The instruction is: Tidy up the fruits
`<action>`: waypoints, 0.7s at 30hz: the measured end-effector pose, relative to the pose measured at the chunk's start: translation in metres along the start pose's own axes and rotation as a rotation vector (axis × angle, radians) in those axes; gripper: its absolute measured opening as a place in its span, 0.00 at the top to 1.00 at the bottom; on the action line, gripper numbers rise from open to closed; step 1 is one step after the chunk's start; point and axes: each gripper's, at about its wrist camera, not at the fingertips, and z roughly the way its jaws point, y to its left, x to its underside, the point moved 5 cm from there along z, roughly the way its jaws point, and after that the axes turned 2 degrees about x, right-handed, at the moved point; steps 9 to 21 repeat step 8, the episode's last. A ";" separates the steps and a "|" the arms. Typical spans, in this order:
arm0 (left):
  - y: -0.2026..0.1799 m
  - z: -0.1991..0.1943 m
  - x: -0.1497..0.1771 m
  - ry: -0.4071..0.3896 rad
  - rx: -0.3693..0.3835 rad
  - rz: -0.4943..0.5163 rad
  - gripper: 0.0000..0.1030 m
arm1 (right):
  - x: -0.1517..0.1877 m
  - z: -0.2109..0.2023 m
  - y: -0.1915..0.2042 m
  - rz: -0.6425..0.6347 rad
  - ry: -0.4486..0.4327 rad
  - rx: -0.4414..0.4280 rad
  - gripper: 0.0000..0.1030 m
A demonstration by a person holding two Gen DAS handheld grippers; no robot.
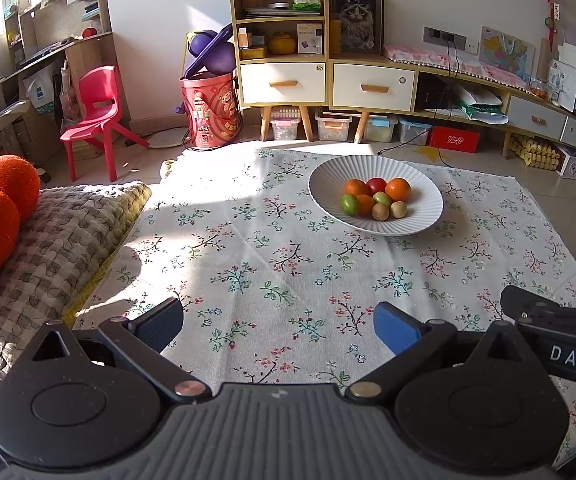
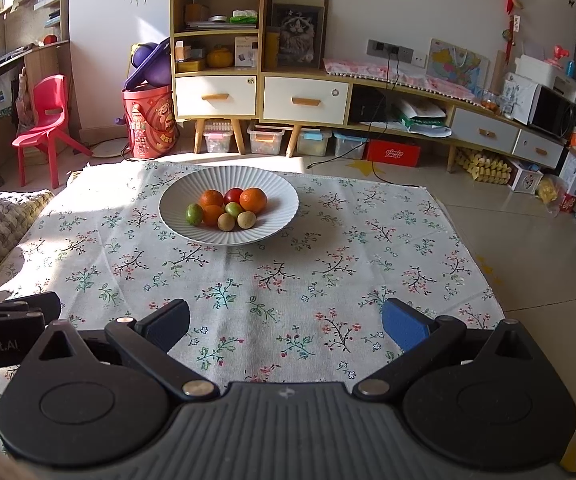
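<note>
White ribbed bowl (image 2: pixel 284 208) holds orange, red, green and tan fruits (image 2: pixel 228 208)

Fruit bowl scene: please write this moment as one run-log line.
left gripper: open, empty | right gripper: open, empty | fruits: all in white bowl | floral cloth: no loose fruit

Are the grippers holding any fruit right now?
No. The left gripper and right gripper are both open and empty; all the fruit sits in the white bowl.

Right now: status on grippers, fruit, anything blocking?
Left gripper open, empty. Right gripper open, empty. Fruit all in white bowl on floral cloth. Nothing in the way.
</note>
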 end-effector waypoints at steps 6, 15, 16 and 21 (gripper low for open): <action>0.001 0.001 0.000 0.003 -0.002 -0.003 0.11 | 0.000 0.000 0.000 0.001 0.000 0.000 0.00; 0.001 0.002 0.001 0.004 0.002 -0.003 0.11 | 0.001 0.002 0.001 0.002 0.002 -0.001 0.00; 0.001 0.002 0.001 0.004 0.002 -0.003 0.11 | 0.001 0.002 0.001 0.002 0.002 -0.001 0.00; 0.001 0.002 0.001 0.004 0.002 -0.003 0.11 | 0.001 0.002 0.001 0.002 0.002 -0.001 0.00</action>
